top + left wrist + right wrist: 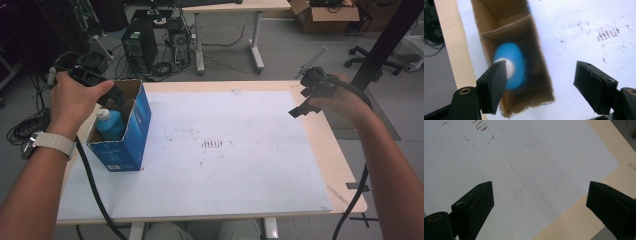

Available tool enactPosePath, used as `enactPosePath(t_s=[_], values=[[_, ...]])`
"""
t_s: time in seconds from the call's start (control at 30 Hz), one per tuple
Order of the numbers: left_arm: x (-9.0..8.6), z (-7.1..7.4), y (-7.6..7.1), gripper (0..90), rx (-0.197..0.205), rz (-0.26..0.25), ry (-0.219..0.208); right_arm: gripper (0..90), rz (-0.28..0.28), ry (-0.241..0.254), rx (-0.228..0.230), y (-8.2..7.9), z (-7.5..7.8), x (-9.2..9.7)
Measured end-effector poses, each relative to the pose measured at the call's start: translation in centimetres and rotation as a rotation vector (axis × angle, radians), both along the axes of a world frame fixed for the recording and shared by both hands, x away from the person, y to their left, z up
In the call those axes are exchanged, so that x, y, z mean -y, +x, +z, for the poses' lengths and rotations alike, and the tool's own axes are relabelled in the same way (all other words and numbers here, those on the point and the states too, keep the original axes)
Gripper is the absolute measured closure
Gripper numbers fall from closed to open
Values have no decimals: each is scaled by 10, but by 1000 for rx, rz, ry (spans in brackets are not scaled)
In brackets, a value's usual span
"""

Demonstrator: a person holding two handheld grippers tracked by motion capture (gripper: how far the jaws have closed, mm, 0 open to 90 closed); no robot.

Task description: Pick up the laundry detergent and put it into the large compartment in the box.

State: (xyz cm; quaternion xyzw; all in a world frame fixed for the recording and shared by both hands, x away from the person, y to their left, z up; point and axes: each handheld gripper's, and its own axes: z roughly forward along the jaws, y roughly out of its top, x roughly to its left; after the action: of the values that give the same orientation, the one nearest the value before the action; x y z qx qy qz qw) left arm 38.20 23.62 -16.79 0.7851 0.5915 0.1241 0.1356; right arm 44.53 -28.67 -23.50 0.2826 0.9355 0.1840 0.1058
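Near the left edge of the pale wooden table, an open-topped blue cardboard box stands on the white sheet, with a blue plastic bottle with a white cap upright inside it. The left gripper hangs above the box's opening, jaws spread wide and holding nothing; from its own camera one jaw overlaps the bottle's cap. The right gripper hovers over the sheet's right edge, jaws likewise wide apart and empty. Between box and right gripper the sheet lies bare, marked by faint brown smudges.
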Motion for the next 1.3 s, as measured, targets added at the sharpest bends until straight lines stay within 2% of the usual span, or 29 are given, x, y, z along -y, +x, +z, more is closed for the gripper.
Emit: enactPosePath(t_s=[0.17,0.27,0.4,0.47,0.57,0.6,0.63,0.67,0.77,0.9,1.0,1.3], values=[[13,6,-9,267,3,-65,2,75,5,-1,3,-1,1,-1],[22,8,-16,265,2,-120,-15,75,4,0,4,-2,2,-1],[30,8,-23,251,1,-169,-29,75,4,1,4,-2,2,-1],[37,6,-28,245,-13,-223,-43,75,4,2,3,-2,1,-1],[48,4,-34,230,-21,-281,-35,75,5,2,2,-2,1,-2],[48,4,-34,229,-21,-281,-35,75,5,2,2,-2,1,-2],[56,3,-38,227,-21,-318,-35,75,4,2,1,-2,1,-2],[56,3,-38,227,-21,-318,-35,75,4,2,1,-2,1,-2],[70,3,-46,221,-19,-374,-37,75,6,3,2,-3,1,-2],[80,2,-52,194,-15,-405,-42,75,7,3,4,-4,1,-2],[84,1,-54,91,-12,-416,-49,75,7,5,2,-4,1,-2],[97,0,-61,71,-3,-442,-49,75,17,6,3,-4,1,-3]])
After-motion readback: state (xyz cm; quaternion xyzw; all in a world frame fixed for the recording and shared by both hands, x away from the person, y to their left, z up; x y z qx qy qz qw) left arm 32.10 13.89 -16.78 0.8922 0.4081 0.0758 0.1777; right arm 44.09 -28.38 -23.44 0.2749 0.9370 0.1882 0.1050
